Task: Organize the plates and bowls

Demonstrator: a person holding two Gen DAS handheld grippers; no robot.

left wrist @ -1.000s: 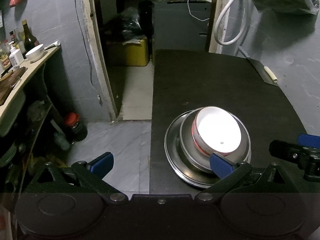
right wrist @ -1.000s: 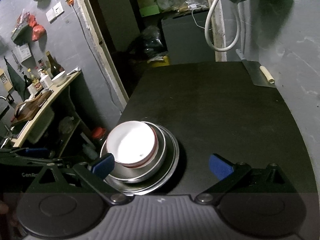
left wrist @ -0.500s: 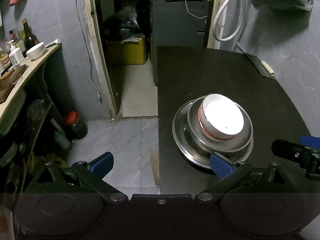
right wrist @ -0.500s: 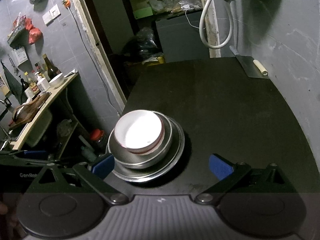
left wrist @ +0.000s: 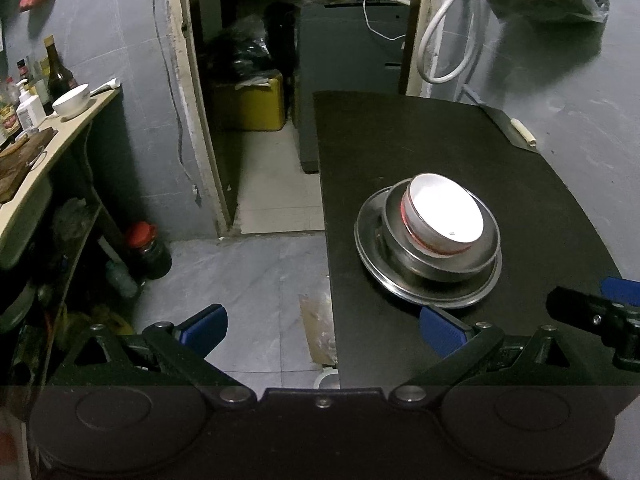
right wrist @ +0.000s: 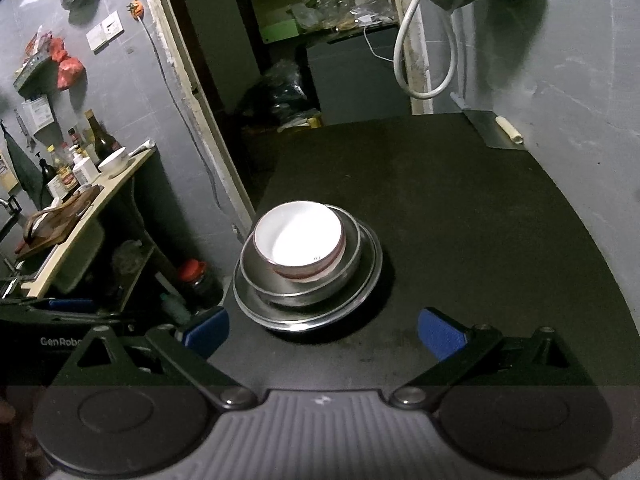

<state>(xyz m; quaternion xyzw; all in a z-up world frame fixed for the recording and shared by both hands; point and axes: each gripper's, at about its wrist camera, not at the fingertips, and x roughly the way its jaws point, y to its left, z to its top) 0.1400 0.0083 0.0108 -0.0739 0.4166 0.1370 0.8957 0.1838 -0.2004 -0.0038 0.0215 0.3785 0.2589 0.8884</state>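
Observation:
A stack stands near the left edge of the black table (left wrist: pixel 440 136) (right wrist: pixel 460 208): a steel plate (left wrist: pixel 400 288) (right wrist: pixel 288 318) at the bottom, a steel bowl (left wrist: pixel 440 268) (right wrist: pixel 304 294) on it, and a white bowl with a red band (left wrist: pixel 444 216) (right wrist: pixel 300 236) nested on top. My left gripper (left wrist: pixel 324 328) is open, held back from the stack, its right fingertip just short of the plate's near rim. My right gripper (right wrist: pixel 322 330) is open too, behind the stack and apart from it. The right gripper's fingers (left wrist: pixel 592 316) show at the left wrist view's right edge.
A cleaver (left wrist: pixel 516 132) (right wrist: pixel 496 128) lies at the table's far right corner by the wall. Left of the table is tiled floor, a doorway, and a wooden shelf (left wrist: pixel 52 148) (right wrist: pixel 92 200) with bottles and a white bowl. A red-capped jar (left wrist: pixel 148 244) stands on the floor.
Both grippers have pulled back and up from the stack, which now looks smaller and farther off. The stack has stayed in place; both grippers stay open.

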